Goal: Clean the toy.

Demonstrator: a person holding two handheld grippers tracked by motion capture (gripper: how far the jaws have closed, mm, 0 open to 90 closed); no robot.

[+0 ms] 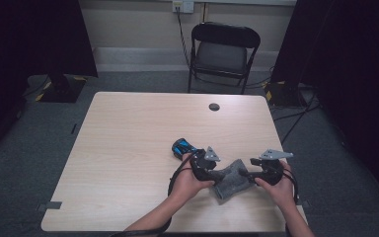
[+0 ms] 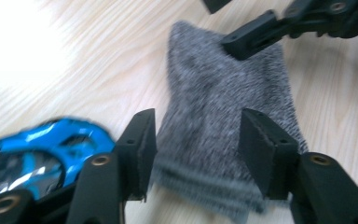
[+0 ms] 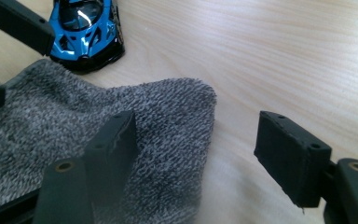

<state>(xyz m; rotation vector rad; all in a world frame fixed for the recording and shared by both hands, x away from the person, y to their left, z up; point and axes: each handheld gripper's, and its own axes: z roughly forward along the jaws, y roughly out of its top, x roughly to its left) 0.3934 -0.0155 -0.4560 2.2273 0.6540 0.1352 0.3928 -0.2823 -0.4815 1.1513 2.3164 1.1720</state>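
A grey knitted sock (image 1: 231, 178) lies flat on the wooden table (image 1: 128, 148) between my two grippers. My left gripper (image 1: 223, 174) reaches in from the left. In the left gripper view it (image 2: 196, 140) stands open over the sock's (image 2: 223, 102) ribbed cuff, its pads not pressing the cloth. My right gripper (image 1: 245, 174) comes in from the right. In the right gripper view it (image 3: 196, 144) is open, one jaw above the sock's (image 3: 158, 121) rounded toe end and the other above bare wood. A blue toy car (image 1: 182, 147) sits just left of the sock.
A small dark round cap (image 1: 214, 106) sits in the tabletop near the far edge. A black folding chair (image 1: 222, 49) stands beyond the table. The table's front edge runs close under the person's forearms.
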